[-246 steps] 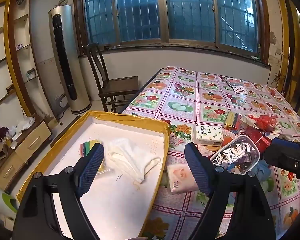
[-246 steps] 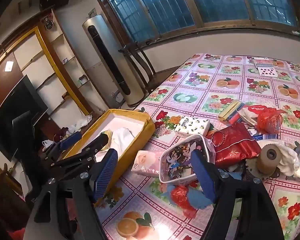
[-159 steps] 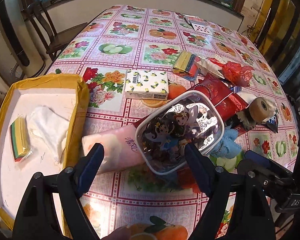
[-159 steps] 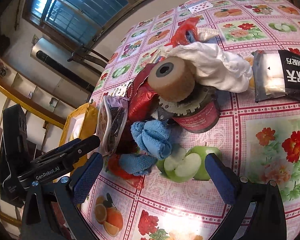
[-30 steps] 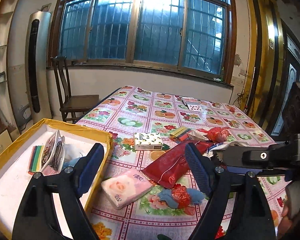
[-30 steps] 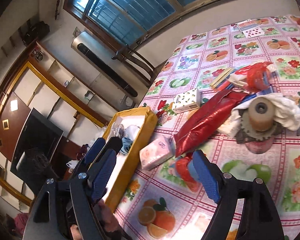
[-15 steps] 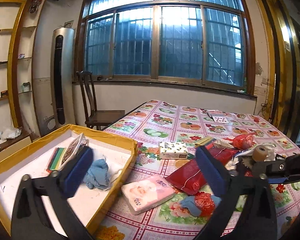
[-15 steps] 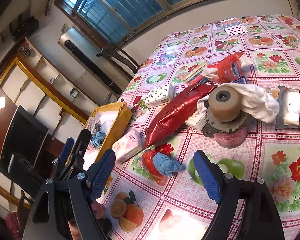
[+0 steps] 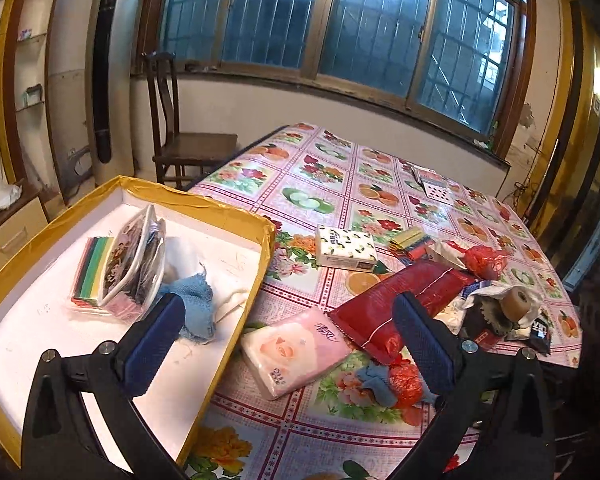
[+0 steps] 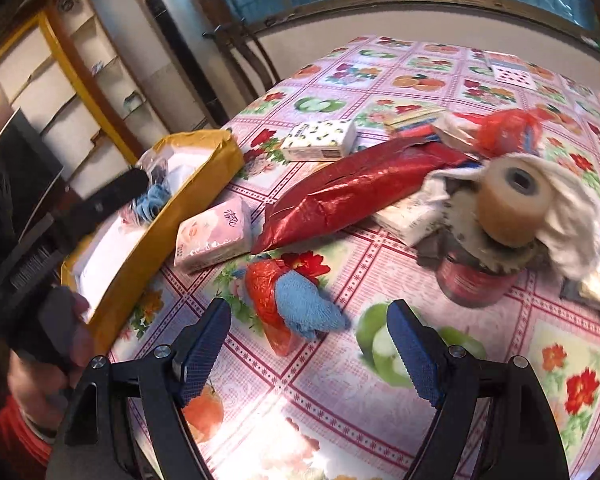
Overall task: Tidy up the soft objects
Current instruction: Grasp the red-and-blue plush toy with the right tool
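A yellow-rimmed white box (image 9: 236, 216) (image 10: 188, 184) sits off the table's left edge; in it lie a blue cloth (image 9: 194, 300), a cartoon pouch (image 9: 136, 256), a white cloth and a striped pack. On the table a small blue cloth (image 10: 308, 308) (image 9: 374, 380) rests on a red plastic scrap (image 10: 262, 288). My right gripper (image 10: 308, 348) hovers open just in front of that cloth. My left gripper (image 9: 288, 344) is open and empty over the box's right rim, near a pink tissue pack (image 9: 296, 348) (image 10: 212, 236). A white cloth (image 10: 568, 216) drapes behind a tape roll.
A long red foil bag (image 10: 352, 192), a lemon-print tissue pack (image 9: 346, 248), a tape roll (image 10: 512, 200) on a red can, a red plastic bag (image 9: 484, 260) and playing cards (image 9: 436, 188) crowd the flowered tablecloth. A wooden chair (image 9: 188, 144) stands beyond the box.
The blue cloth and the pouch now lie in the box. My left gripper has tilted down toward the box rim. My right gripper has dropped closer to the small blue cloth.
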Motion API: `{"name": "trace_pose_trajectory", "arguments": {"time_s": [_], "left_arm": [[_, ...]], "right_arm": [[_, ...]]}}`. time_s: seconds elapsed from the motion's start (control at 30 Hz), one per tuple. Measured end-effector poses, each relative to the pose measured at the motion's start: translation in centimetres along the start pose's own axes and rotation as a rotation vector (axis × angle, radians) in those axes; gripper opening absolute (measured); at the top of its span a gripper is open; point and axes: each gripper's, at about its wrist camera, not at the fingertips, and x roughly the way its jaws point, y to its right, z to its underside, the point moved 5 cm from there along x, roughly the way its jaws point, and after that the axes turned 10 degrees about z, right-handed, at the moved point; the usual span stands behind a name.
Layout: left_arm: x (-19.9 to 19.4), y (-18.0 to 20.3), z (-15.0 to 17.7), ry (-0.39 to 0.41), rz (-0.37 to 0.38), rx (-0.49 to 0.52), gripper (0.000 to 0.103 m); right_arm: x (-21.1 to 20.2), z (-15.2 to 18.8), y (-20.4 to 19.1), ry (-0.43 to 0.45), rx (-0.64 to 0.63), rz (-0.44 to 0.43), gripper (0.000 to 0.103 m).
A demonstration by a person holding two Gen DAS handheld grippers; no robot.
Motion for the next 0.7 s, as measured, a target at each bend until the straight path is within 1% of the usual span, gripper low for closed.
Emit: {"name": "trace_pose_trajectory", "arguments": {"time_s": [0.03,0.07,0.1,0.17,0.2,0.27,0.33,0.37,0.43,0.47,0.5,0.6,0.63,0.7], "left_arm": [[0.7,0.2,-0.3,-0.052,0.007,0.005,0.103],[1.6,0.3,-0.5,-0.122,0.007,0.014,0.103],[2.3,0.5,-0.5,-0.171,0.006,0.023,0.103],[3.7,1.2,-0.3,-0.24,0.014,0.065,0.103],[4.3,1.4,-0.2,-0.264,0.017,0.074,0.103],[5.5,1.5,0.3,-0.349,0.023,0.083,0.103],[6.6,1.7,0.8,-0.423,0.039,0.08,0.103],[6.9,1.7,0.9,-0.446,0.039,0.083,0.103],[7.1,1.7,0.9,-0.455,0.027,0.103,0.103],[7.2,1.6,0.8,-0.457,0.014,0.109,0.103],[7.2,1.2,0.7,-0.459,0.005,0.099,0.103],[7.4,0.0,0.5,-0.457,-0.018,0.037,0.103],[7.6,-0.3,0.6,-0.461,-0.03,0.021,0.103],[8.2,-0.3,0.8,-0.481,-0.032,0.004,0.103]], "right_arm": [[0.6,-0.2,-0.5,-0.019,-0.031,-0.001,0.083],[1.1,-0.3,-0.8,-0.027,-0.057,0.01,0.082],[1.6,-0.5,-1.2,-0.027,-0.081,0.028,0.082],[2.3,-0.8,-2.1,-0.029,-0.122,0.025,0.082],[2.7,-0.8,-2.3,-0.03,-0.132,0.025,0.081],[3.4,-1.1,-2.5,-0.028,-0.135,0.033,0.081],[4.2,-1.3,-2.4,-0.047,-0.126,0.029,0.077],[4.6,-1.3,-2.3,-0.058,-0.121,0.031,0.071],[4.7,-1.5,-2.4,-0.047,-0.13,0.044,0.06],[4.7,-1.6,-2.5,-0.051,-0.132,0.033,0.051],[4.7,-1.5,-2.5,-0.051,-0.132,0.033,0.046],[4.6,-1.3,-2.6,-0.045,-0.148,0.043,0.043],[4.6,-1.3,-2.5,-0.046,-0.142,0.04,0.043],[4.5,-1.3,-2.2,-0.053,-0.124,0.026,0.043]]}}
